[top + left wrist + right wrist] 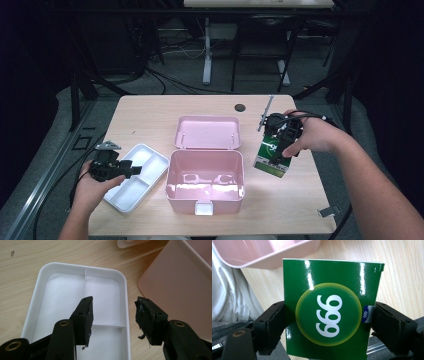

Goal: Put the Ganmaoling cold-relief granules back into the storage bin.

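1. In the high view, the right gripper [280,145] sits right of centre in the frame, held by the person's right hand [312,137], which comes in from the lower right.
2. Its jaws are clamped on a green box [271,155], one jaw on each side. In the right gripper view the box [332,307] takes up the middle of the frame, with a yellow-rimmed circle on its face and white digits printed in it.
3. In the high view, the green box is tilted and sits just right of the pink box [205,182], over the wooden table [145,112]. Whether its lower corner touches the table cannot be told.
4. The pink box stands open at the centre of the frame. Its lid [207,132] lies back flat behind it, towards the upper part of the table.
5. The left gripper [137,170] is at the lower left of the high view, held in the person's left hand [92,187].
6. In the left gripper view, its jaws stand apart with nothing between them. They hover over the right-hand rim of a white tray [42,277], which has dividers forming compartments.
7. The white tray [150,155] lies on the table just left of the pink box, angled across the lower left of the high view.
8. A dark round hole [240,107] marks the table near its far edge, upper centre of the frame.
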